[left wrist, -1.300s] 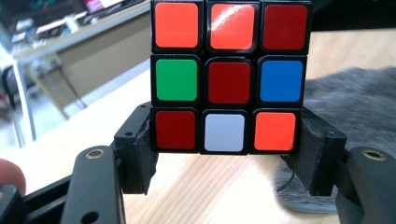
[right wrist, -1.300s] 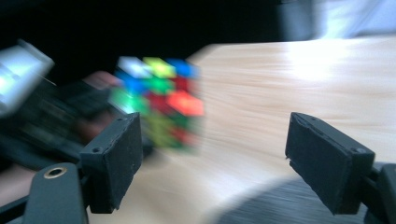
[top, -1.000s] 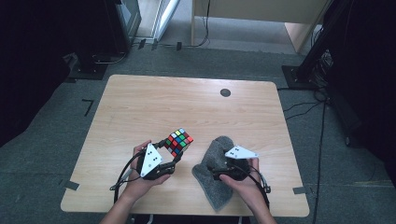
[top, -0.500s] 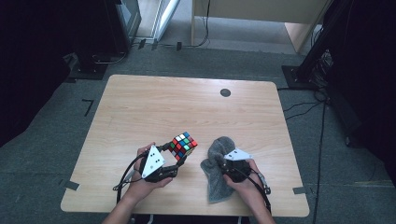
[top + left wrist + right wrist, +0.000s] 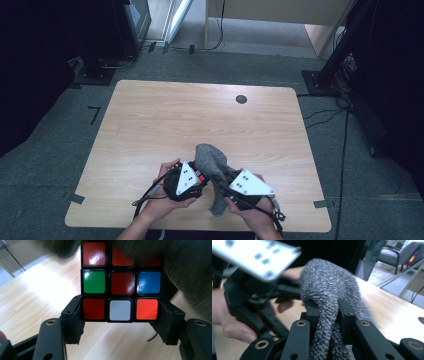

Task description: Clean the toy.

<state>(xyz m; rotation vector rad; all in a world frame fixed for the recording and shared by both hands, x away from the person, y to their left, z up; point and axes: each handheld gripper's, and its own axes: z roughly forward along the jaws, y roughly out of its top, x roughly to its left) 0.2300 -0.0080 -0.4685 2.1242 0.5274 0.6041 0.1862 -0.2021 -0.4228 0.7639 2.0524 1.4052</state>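
Above table edge, grey cloth hanging lengthwise down, pinched in right gripper

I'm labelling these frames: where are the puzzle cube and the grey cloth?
puzzle cube [image 5: 121,282], left gripper view, on its dark red centre tile.
grey cloth [image 5: 325,287], right gripper view, on the bunched part above the jaws.

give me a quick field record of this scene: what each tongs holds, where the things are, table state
left tongs: shut on the puzzle cube, pads on its two sides
cube face toward camera: mostly red, with one green, one blue, one white and one orange tile
right tongs: shut on the grey cloth, a fold pinched between the jaws
cloth position: lifted, draped against the cube, tail hanging down toward the table
hands: close together at the near edge of the wooden table
other: small dark round spot at the far side of the tabletop
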